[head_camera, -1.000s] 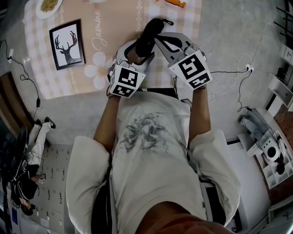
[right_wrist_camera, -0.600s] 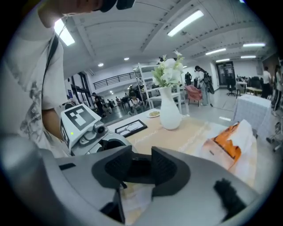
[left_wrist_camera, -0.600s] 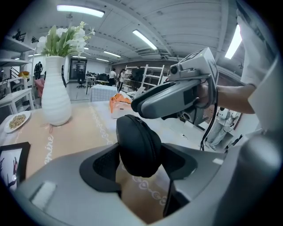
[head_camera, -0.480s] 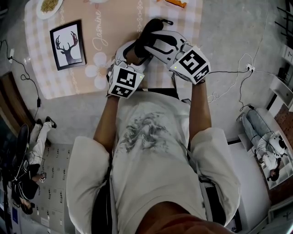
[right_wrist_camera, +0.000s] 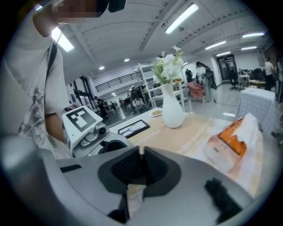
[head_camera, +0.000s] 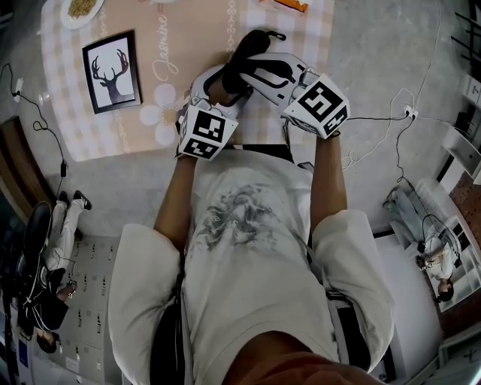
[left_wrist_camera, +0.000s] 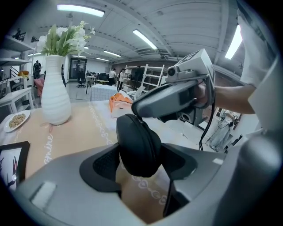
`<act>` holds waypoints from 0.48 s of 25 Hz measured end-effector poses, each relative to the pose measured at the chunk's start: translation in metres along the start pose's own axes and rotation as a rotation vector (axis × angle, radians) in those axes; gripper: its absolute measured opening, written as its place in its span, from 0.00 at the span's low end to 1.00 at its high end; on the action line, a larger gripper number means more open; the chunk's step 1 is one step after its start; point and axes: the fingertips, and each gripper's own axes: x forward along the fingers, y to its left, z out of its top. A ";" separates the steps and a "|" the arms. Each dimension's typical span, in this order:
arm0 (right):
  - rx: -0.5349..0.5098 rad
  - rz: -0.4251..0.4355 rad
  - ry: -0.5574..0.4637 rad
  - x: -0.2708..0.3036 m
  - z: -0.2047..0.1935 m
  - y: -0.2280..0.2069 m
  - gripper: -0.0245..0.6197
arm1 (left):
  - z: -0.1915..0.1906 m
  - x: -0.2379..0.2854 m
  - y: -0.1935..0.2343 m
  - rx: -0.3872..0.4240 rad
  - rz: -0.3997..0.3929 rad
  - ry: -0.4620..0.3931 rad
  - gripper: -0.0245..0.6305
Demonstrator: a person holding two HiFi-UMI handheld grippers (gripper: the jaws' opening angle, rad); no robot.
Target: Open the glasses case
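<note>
The black zipped glasses case (head_camera: 242, 54) is held up over the table, and my left gripper (head_camera: 224, 86) is shut on its near end. In the left gripper view the case (left_wrist_camera: 138, 141) fills the space between the left gripper (left_wrist_camera: 139, 161) pads. My right gripper (head_camera: 244, 71) reaches in from the right, its tip (left_wrist_camera: 135, 109) at the case's top edge by the zipper line. Its jaws have just been closing. In the right gripper view the right gripper (right_wrist_camera: 140, 155) shows only a narrow slit, and I make out nothing gripped in it.
The table (head_camera: 71, 120) has a checked cloth with a tan runner. On it are a framed deer picture (head_camera: 111, 71), a plate of food (head_camera: 79, 7), a white vase of flowers (left_wrist_camera: 55, 95) and an orange-and-white packet (right_wrist_camera: 232, 139). The table's near edge lies just under the grippers.
The right gripper has turned a little and its marker cube has shifted up and right, its tip staying on the case. Left gripper and case have not moved.
</note>
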 end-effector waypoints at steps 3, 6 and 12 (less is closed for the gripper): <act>0.015 -0.010 -0.036 -0.007 0.006 -0.001 0.07 | 0.000 0.000 0.000 -0.011 -0.003 -0.005 0.49; 0.023 0.013 -0.045 -0.009 0.007 0.003 0.07 | 0.001 0.000 0.000 -0.009 -0.001 -0.005 0.49; 0.033 0.011 -0.066 -0.007 0.006 0.004 0.07 | -0.001 0.000 0.000 -0.006 0.001 0.002 0.49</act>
